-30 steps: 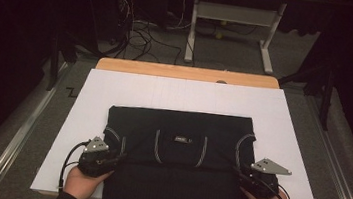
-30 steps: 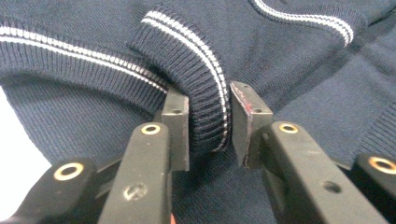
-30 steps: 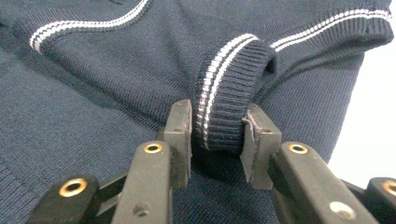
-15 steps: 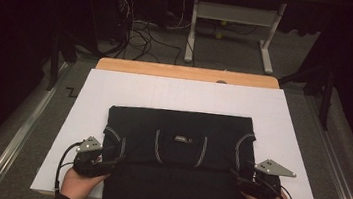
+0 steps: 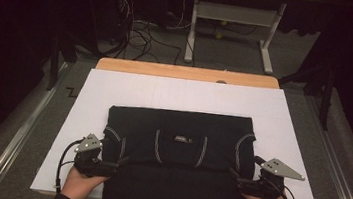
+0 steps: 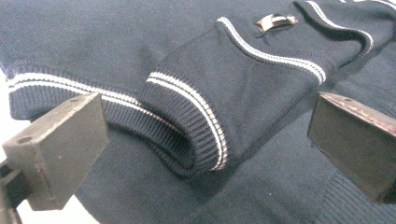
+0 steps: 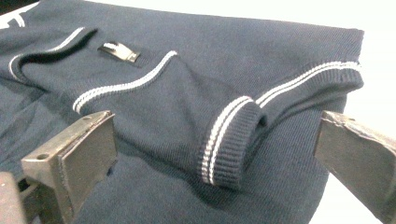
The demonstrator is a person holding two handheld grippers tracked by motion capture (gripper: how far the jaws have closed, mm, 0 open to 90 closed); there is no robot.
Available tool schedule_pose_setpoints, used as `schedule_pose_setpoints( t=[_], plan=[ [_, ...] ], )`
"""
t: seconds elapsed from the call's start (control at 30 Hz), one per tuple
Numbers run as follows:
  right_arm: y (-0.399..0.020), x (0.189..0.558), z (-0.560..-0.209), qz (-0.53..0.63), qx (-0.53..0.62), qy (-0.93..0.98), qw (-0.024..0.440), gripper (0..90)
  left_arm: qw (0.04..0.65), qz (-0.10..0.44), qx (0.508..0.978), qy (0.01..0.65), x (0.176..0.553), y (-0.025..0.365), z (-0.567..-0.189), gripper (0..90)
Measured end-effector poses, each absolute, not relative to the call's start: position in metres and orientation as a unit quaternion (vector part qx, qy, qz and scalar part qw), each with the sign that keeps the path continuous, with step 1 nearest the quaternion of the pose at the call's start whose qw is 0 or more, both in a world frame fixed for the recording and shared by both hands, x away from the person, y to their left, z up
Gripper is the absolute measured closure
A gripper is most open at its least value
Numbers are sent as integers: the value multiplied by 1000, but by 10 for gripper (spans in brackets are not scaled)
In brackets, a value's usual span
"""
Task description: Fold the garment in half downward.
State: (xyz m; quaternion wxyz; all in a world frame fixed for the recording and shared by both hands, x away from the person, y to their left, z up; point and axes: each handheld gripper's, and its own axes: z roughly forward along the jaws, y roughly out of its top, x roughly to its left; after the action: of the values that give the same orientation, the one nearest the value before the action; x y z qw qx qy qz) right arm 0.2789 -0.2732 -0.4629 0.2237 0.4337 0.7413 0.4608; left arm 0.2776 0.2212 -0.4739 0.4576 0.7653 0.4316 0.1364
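Note:
A dark navy sweater (image 5: 181,130) with white stripes lies folded on a white sheet (image 5: 185,93). My left gripper (image 5: 115,164) lies at its near left side, my right gripper (image 5: 238,183) at its near right side. Both have just been opening. In the left gripper view the left gripper (image 6: 205,140) is open, jaws wide apart, with a ribbed striped cuff (image 6: 196,126) lying loose between them, untouched. In the right gripper view the right gripper (image 7: 215,154) is open too, and the other cuff (image 7: 229,140) lies between its jaws, clear of both pads.
The white sheet covers a wooden table (image 5: 187,73), with bare margins left, right and beyond the sweater. A small metal label (image 6: 275,21) sits at the sweater's collar. Past the table stand a white frame (image 5: 234,20) and tangled cables (image 5: 142,30) on the floor.
The jaws of both grippers have spread apart at the sweater's sides. The hands and the folded sweater have hardly moved.

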Motion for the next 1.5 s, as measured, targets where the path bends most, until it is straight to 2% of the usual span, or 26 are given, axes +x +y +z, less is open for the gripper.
schedule_pose_setpoints(
  t=[0.4,0.67,1.1,1.5],
  plan=[
    [-266,283,-461,465,432,739,227,1,452,130,775,421,283,213,-475,0],
    [-256,291,-459,466,426,741,228,1,469,130,766,420,292,205,-468,0],
    [-245,324,-445,465,425,743,227,1,471,127,769,413,313,189,-455,0],
    [-232,339,-434,462,422,747,224,1,476,116,765,417,329,179,-442,0]
  ],
)
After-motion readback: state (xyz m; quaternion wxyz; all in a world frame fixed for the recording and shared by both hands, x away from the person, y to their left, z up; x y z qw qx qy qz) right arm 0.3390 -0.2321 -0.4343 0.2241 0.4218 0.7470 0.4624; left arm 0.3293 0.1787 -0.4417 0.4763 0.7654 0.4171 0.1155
